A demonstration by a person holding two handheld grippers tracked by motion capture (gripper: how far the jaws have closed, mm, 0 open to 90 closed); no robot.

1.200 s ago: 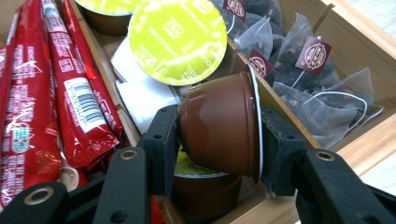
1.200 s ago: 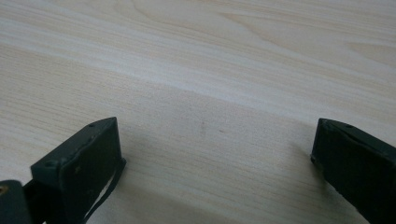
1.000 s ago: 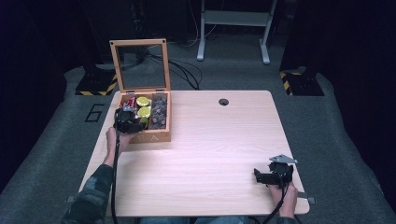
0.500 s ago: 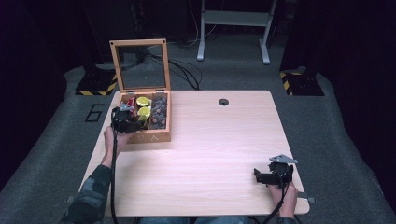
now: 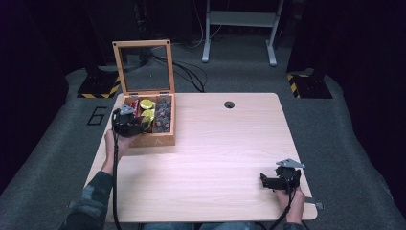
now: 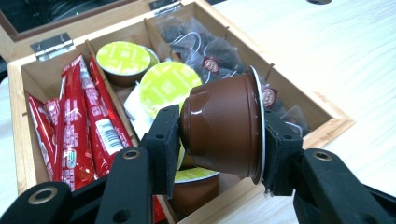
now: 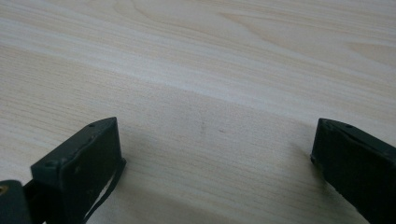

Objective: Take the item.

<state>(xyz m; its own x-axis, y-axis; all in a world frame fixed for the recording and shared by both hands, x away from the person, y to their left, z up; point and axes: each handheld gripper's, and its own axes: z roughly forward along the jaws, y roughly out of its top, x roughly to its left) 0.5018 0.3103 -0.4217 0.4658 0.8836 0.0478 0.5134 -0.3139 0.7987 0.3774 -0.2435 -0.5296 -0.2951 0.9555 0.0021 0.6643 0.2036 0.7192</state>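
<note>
Now left tongs (image 6: pixel 219 140) clamp a brown capsule (image 6: pixel 224 126) above the box's (image 5: pixel 158 140) front edge; right tongs (image 7: pixel 212 154) gape over bare table (image 5: pixel 230 158).

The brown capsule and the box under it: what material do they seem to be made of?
The brown capsule, clamped between the left gripper's fingers, looks like glossy moulded plastic, by its smooth sheen and stepped wall; its thin pale rim suggests a foil lid. The box looks like unpainted light wood: visible grain, metal hinges.

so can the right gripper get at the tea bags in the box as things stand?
Probably not from there: the right gripper sits open at the table's near right corner, the wooden box is far left, and the left gripper holding a brown capsule hovers over it.
</note>
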